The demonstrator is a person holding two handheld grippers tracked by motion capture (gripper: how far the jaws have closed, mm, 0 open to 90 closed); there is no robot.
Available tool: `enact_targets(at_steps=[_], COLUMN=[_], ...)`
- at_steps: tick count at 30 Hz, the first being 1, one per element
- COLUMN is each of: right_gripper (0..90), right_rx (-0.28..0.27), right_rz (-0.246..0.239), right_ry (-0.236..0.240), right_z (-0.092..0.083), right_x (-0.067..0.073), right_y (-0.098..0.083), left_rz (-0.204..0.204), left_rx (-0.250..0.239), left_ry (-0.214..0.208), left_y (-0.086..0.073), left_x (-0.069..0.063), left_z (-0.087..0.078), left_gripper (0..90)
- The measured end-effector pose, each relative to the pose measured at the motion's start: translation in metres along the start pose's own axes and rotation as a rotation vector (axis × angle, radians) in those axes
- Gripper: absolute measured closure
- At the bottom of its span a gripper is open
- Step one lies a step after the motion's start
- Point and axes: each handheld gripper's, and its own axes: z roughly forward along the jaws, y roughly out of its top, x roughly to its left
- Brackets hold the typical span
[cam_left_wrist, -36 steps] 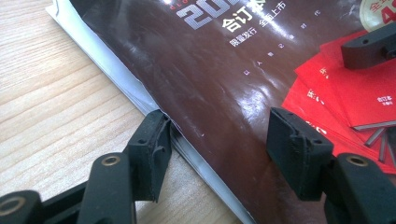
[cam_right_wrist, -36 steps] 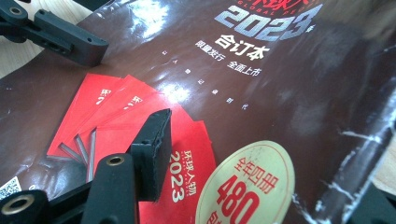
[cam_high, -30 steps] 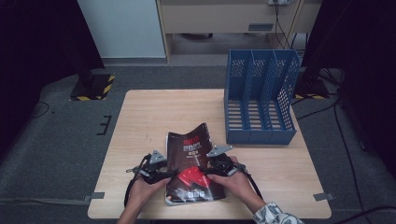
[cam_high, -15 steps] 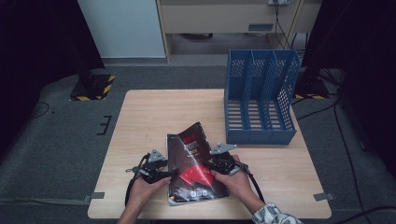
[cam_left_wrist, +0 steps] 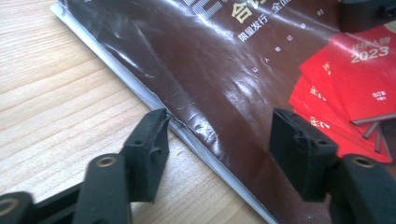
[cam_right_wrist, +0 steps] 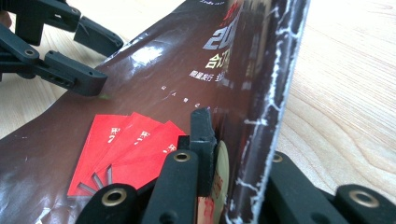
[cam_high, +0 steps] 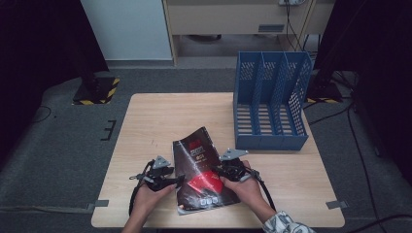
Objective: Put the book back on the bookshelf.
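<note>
so the right gripper (cam_right_wrist: 219, 154) is clamped on the magazine's (cam_high: 204, 177) spine edge to tip that side up off the table (cam_high: 160, 116), while the left gripper (cam_left_wrist: 219, 149), jaws apart and just closing, straddles its opposite edge, probably to steady it.

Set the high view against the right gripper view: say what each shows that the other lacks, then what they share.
High view alone: the blue file rack with three slots standing at the table's far right, the grey floor, and the person's two hands.

Right gripper view alone: the right gripper shut on the magazine's spine edge, lifting it off the wood, and the cover's small print.

Both: the dark magazine with red cards printed on it, the left gripper at its opposite edge, jaws apart, and the wooden tabletop.
</note>
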Motion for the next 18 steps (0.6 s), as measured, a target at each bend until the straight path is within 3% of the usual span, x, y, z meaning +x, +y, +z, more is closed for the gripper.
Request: enact_targets(at_steps=[10,18], right_gripper=[84.2,85.8], right_rx=[-0.032,-0.060], right_rz=[-0.018,-0.029], right_ry=[0.001,0.005], right_z=[-0.006,-0.014], right_x=[0.002,0.003], right_y=[0.006,0.015], left_rz=[-0.033,-0.053], left_rx=[-0.018,-0.026], left_ry=[-0.010,-0.036], left_y=[0.000,0.001], left_x=[0.002,0.003], left_z=[-0.003,-0.005], left_gripper=[39.4,31.3])
